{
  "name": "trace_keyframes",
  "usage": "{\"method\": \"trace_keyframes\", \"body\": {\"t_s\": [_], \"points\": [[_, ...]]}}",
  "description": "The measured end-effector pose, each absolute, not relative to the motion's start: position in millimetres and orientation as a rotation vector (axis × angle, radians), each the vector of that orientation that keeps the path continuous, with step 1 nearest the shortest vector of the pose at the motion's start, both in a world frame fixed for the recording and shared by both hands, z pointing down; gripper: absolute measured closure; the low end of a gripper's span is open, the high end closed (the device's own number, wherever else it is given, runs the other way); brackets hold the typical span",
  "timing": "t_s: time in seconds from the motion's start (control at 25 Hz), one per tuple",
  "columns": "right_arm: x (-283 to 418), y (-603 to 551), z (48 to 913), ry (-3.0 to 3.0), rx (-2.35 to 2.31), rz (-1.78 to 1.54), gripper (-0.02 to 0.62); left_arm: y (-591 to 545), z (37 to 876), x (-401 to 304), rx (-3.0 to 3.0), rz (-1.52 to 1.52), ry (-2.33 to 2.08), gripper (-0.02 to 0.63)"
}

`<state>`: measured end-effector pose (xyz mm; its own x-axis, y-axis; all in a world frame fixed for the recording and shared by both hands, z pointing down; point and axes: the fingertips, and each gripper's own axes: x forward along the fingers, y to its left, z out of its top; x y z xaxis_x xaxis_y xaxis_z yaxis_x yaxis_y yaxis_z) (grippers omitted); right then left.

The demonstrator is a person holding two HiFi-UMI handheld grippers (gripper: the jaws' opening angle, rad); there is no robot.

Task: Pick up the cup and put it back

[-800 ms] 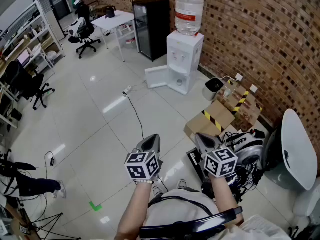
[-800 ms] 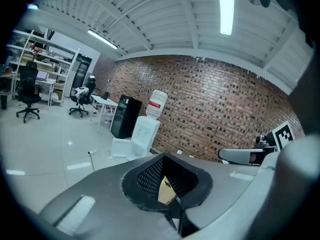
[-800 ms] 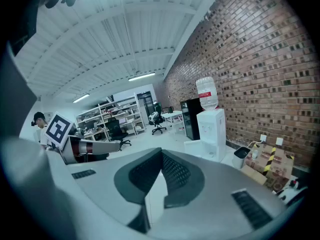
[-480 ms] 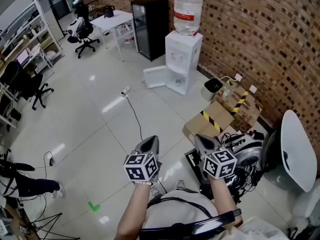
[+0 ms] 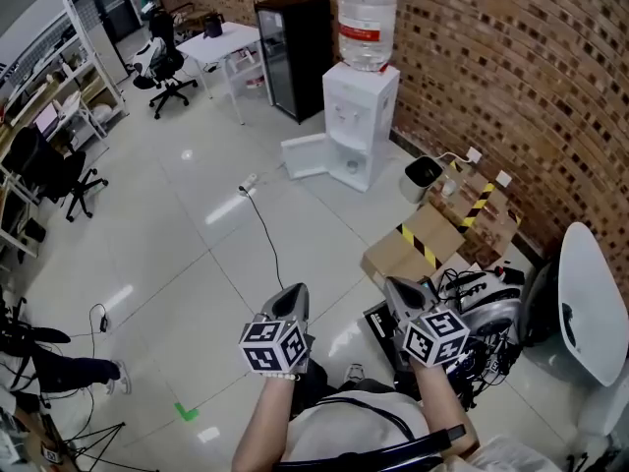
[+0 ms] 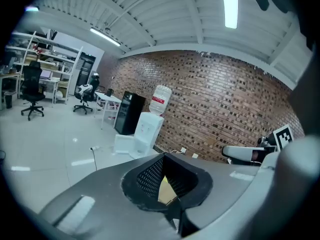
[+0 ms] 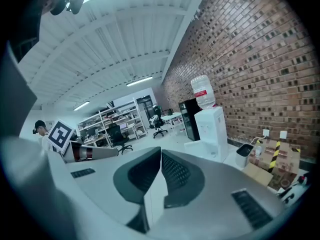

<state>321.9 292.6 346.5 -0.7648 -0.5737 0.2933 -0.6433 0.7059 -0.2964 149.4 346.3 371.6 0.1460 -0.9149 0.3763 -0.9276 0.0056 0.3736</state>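
Note:
No cup shows in any view. Both grippers are held side by side above the tiled floor, close to the person's body, and point toward a white water dispenser by the brick wall. My left gripper has its jaws together with nothing between them; in the left gripper view the tips meet. My right gripper is shut and empty too, and its jaws touch along a thin line in the right gripper view. The dispenser stands a few steps ahead.
A black fridge and a white table stand left of the dispenser. A small bin and cardboard boxes lie along the wall at right. A cable crosses the floor. Office chairs and shelves sit at far left.
Both grippers have sunk a little in the head view, closer to the body. Their jaws stay together.

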Motion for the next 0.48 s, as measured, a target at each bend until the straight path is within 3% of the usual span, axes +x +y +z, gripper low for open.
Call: {"method": "trace_keyframes", "body": {"t_s": [0.48], "points": [[268.4,214.8,376.9,-2.688,1.087,0.645,0.578,261.1,406.1,104.3,1.968,0.114,-1.642,0.606]]}}
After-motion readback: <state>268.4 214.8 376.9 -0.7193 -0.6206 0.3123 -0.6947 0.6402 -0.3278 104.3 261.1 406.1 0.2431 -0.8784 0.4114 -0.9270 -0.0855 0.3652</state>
